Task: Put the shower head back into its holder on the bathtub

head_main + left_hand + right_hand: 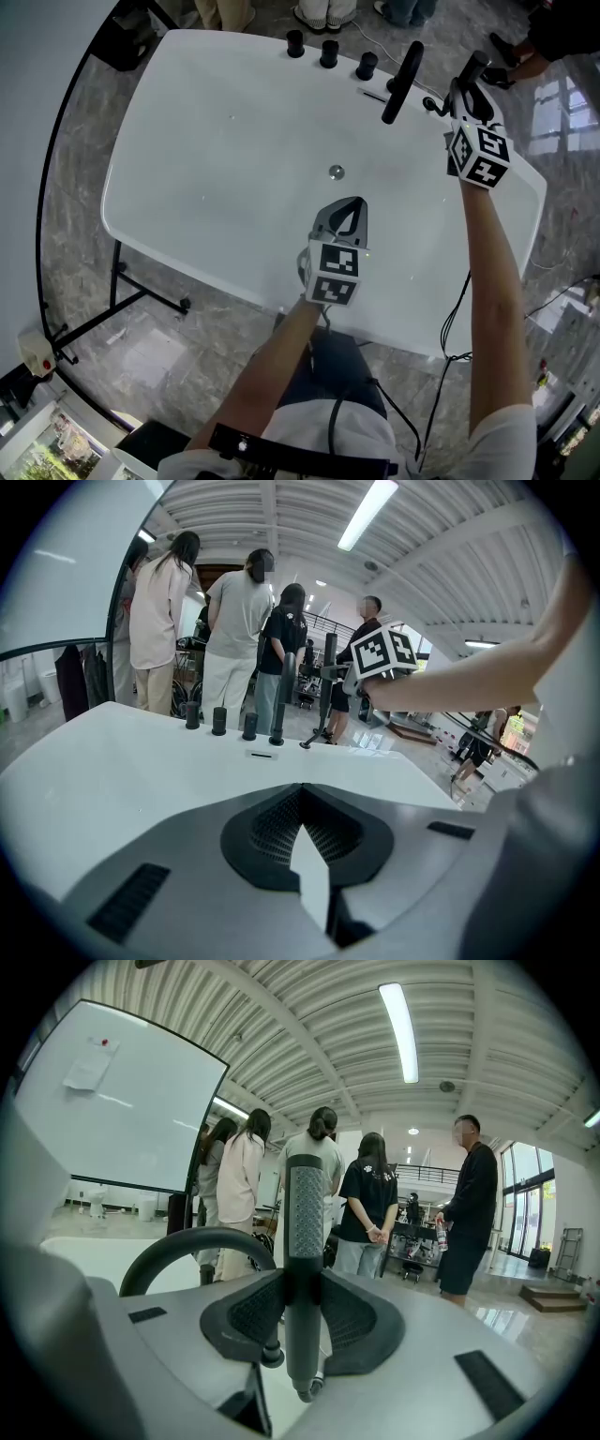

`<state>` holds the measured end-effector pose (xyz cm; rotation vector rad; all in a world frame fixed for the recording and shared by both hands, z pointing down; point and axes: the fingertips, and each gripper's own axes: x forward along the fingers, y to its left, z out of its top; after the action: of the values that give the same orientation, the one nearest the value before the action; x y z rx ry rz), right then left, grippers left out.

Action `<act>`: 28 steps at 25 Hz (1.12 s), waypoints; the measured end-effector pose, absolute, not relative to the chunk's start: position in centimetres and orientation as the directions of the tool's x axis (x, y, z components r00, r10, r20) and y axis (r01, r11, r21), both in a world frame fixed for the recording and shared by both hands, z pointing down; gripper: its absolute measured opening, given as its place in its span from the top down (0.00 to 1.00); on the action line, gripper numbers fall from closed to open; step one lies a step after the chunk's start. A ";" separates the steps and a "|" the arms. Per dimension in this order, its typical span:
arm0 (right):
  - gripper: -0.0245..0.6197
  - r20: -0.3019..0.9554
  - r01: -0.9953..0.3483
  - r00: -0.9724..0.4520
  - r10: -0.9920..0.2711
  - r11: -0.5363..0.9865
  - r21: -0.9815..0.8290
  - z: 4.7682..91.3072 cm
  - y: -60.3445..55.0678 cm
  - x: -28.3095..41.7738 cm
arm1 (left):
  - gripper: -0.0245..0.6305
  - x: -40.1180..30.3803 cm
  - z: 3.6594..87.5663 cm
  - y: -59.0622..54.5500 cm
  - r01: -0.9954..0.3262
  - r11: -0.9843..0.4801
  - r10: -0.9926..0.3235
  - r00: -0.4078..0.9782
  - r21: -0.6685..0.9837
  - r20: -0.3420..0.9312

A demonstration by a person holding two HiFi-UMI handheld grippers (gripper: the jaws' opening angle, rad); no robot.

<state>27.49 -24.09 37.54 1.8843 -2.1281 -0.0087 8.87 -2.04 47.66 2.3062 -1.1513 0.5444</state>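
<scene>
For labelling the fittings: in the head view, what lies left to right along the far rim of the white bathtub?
Black round knob, second black knob, third black knob, long black bar, right gripper shut on the black shower head.

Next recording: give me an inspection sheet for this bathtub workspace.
Surface: white bathtub, drain uncovered.
Job's things: shower head upright, held above the tub's far rim, not yet in its holder.
Clutter: nothing seen.
Grippers: right hand-held gripper shut on the shower head; left hand-held gripper shut, empty, over the tub.
Cables: black cables hang beneath the arms.
Surroundings: three knobs and a spout on the rim; people standing beyond; marble floor.
</scene>
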 end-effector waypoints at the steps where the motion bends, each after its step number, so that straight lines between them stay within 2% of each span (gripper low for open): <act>1: 0.77 0.220 -0.969 -0.097 -0.971 0.142 0.200 37.7 -24.0 27.5 | 0.96 8.9 47.7 -2.0 -0.818 -0.515 -0.617 0.562 0.257 0.551; 28: 0.77 0.231 -0.971 -0.106 -0.967 0.151 0.184 39.6 -25.2 28.0 | 0.96 8.7 50.1 -1.2 -0.825 -0.489 -0.608 0.555 0.283 0.568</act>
<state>27.96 -25.24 39.62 1.8727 -2.1376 0.0206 8.68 -1.18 50.10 2.2611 -1.1497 0.5408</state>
